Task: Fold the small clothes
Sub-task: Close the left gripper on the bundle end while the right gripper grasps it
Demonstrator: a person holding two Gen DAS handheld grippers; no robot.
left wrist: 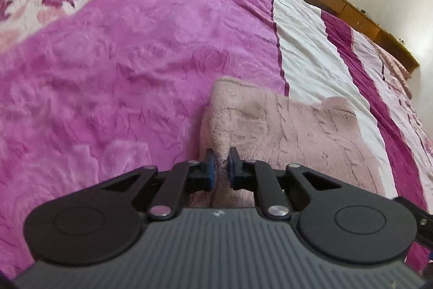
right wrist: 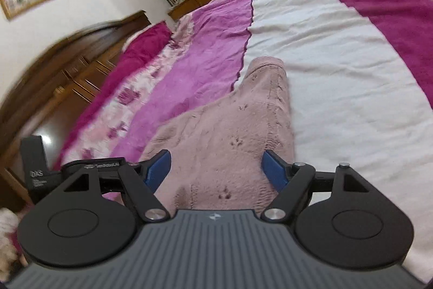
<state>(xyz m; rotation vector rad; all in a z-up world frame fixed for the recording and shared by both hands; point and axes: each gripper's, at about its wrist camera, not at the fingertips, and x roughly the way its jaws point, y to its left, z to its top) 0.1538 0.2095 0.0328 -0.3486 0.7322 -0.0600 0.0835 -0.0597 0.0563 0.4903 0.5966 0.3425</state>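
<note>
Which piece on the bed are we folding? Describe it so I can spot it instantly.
Start at the big bedspread of purple, white and magenta bands. Where purple meets white lies the dusty-pink fleece garment, pinched at its near edge by the left tongs. It is the only fuzzy, pale pink piece; everything around it is flat bedding.

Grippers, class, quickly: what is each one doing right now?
Left gripper: shut on an edge of the pink fleece garment.
Right gripper: open above the garment, holding nothing.
</note>
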